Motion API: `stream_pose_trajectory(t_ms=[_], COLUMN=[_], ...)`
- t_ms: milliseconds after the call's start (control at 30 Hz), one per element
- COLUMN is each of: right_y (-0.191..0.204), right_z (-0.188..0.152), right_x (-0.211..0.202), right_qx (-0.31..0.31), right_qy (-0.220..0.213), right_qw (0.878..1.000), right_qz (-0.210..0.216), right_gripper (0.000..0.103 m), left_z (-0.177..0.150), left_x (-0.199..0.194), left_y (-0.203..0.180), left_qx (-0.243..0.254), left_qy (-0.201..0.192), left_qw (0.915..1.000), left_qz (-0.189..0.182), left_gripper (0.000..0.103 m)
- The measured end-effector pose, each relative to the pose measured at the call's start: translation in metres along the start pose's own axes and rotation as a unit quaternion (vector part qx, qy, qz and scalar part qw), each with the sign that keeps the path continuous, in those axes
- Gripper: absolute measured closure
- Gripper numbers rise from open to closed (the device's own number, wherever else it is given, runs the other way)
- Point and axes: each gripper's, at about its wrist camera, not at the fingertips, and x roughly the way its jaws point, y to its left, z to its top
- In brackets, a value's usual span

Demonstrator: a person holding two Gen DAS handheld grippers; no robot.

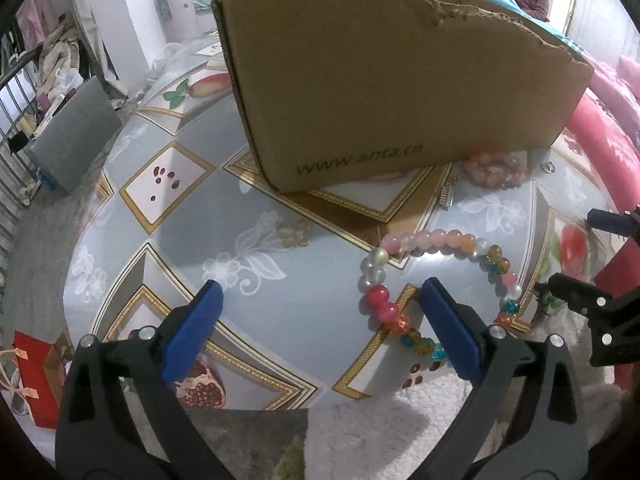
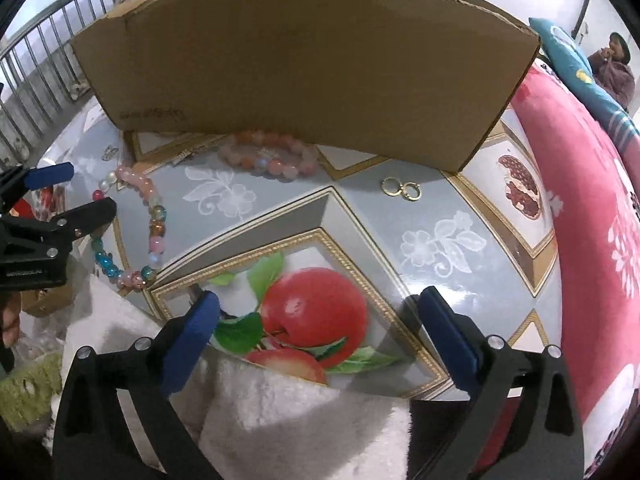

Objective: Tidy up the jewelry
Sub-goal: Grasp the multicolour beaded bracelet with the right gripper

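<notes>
Jewelry lies loose on the patterned tablecloth [image 1: 168,240], none of it yet put away as far as these views show. A multicoloured bead bracelet [image 1: 436,240] rests flat right at the left tongs [image 1: 320,300]: its near arc passes just beside the right-hand blue pad [image 1: 448,320], and most of the loop lies to the outer right of that pad, not between the two pads. The left tongs stand wide open with nothing held. Farther ahead of them, against the foot of the cardboard box [image 1: 380,80], sits a pink bead bracelet [image 1: 496,168], with a small metal clip [image 1: 447,197] near it.

The right tongs [image 2: 320,308] are also spread fully and empty, hovering over the printed apple at the table's near edge. Ahead of them, between the pads and the box [image 2: 304,52], lie two small gold rings [image 2: 401,189], touching each other. The pink bracelet [image 2: 268,158] lies ahead and to their left by the box wall, and the multicoloured one [image 2: 154,224] well to the left, beside the other tongs.

The inside of the box is hidden, so whether anything is already stored cannot be told. Judging from the table, the work looks near its start: both bracelets, the rings and the clip all remain to be picked up and sorted, probably into the box.
</notes>
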Motion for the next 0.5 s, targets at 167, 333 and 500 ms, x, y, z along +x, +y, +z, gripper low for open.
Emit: stream_pose_trajectory(t_ms=[167,333,500], right_y=[-0.004,-0.019,-0.013], right_z=[-0.012,-0.026,-0.026], right_x=[-0.003,-0.020,-0.038], right_qx=[-0.021,-0.002,0.006], right_qy=[-0.014,-0.057,-0.105], right_qw=[1.000,0.998,0.985], right_qz=[0.009,0.030,0.135], right_gripper=[0.006,0.006,0.018], left_z=[0.001,0.002,-0.001], left_x=[0.003,0.003,0.002], left_y=[0.002,0.002,0.001], left_qx=[0.006,0.004,0.007], left_qy=[0.000,-0.004,-0.012], left_qw=[1.0000,1.0000,0.9999], left_qz=[-0.007,-0.005,-0.006], left_gripper=[0.007,0.007,0.007])
